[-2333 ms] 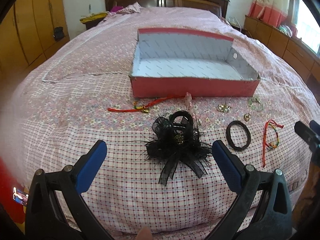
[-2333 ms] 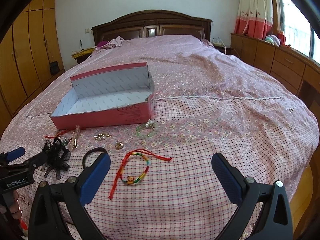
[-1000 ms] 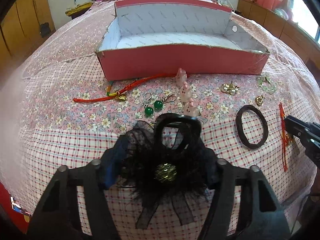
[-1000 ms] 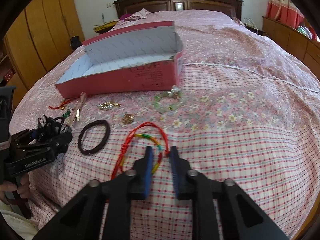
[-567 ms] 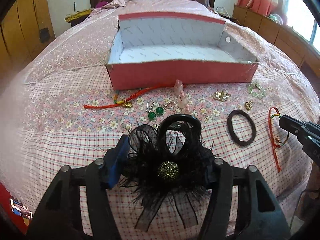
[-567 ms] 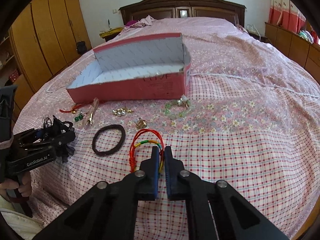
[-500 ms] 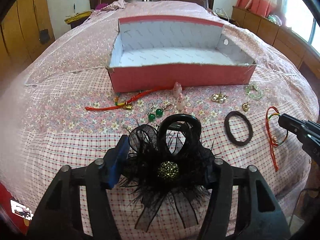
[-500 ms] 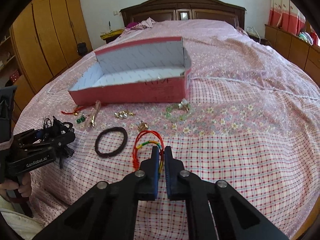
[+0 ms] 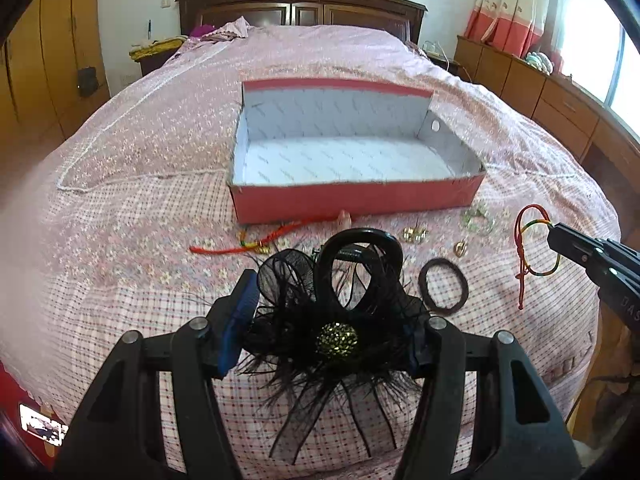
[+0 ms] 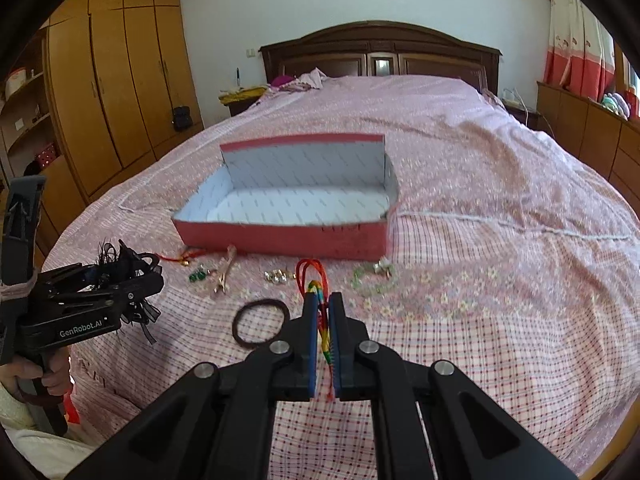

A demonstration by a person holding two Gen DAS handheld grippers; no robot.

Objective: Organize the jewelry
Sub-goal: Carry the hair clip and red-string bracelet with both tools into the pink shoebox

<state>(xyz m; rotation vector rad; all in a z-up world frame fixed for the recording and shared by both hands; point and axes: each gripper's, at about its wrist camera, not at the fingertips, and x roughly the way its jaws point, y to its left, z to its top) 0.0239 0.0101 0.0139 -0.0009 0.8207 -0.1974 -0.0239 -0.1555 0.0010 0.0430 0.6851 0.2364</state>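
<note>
left gripper (image 9: pixel 328 332) clamped on black hair clip (image 9: pixel 340 312) | right gripper (image 10: pixel 323 300) pinched on red bracelet (image 10: pixel 316 284), seemingly lifted | box (image 9: pixel 352 204) beyond

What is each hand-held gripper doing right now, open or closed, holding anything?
Left hand-held gripper: closed on the black hair clip.
Right hand-held gripper: closed on the red bracelet.

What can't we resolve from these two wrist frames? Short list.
- Left wrist view: the black feather hair clip hides the left gripper pad contact and the bedspread behind it; green earrings unseen.
- Right wrist view: the red cord bracelet runs between the right gripper pads; its charm is hidden.
- Both views: small gold pieces too small to identify.
- Right wrist view: lettering on the pink box front is blurred.
</note>
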